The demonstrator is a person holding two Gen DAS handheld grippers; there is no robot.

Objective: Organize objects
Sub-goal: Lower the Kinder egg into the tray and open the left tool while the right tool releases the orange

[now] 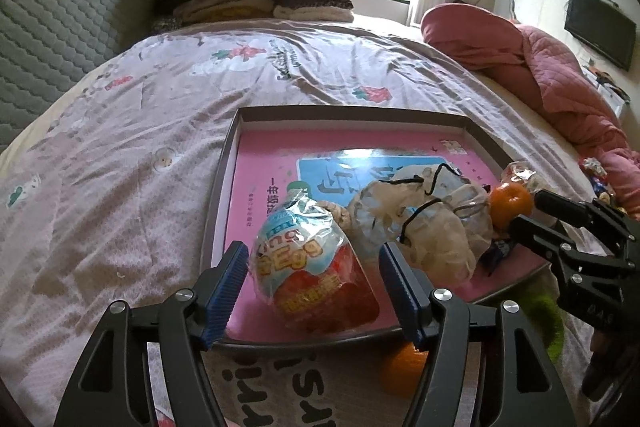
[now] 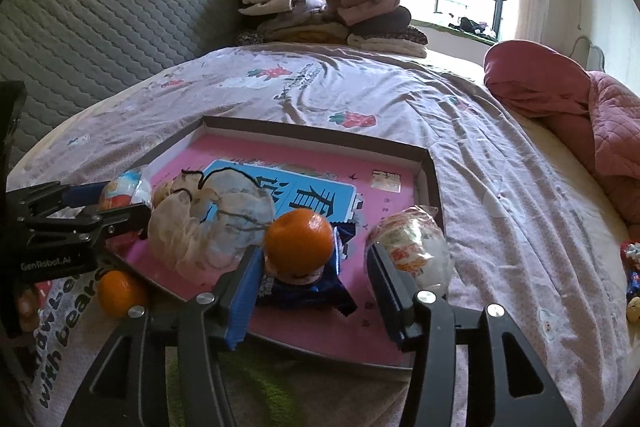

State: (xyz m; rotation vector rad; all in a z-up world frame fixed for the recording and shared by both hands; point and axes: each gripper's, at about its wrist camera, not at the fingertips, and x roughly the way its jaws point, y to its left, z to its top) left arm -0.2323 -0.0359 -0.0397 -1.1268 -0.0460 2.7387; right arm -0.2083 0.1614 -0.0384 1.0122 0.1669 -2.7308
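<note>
Shallow tray on floral bedspread

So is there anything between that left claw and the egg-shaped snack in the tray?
Nothing visible. The left gripper is open, with the wrapped egg snack lying between its two blue fingers on the pink tray. The clear plastic bag lies just behind the egg, not in the path.

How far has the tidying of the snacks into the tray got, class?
Done: the egg-shaped snack, mesh bag, one orange, blue packet and white wrapped snack sit in the tray. In hand: nothing; both grippers are open. Left: a second orange lies outside the rim.
</note>
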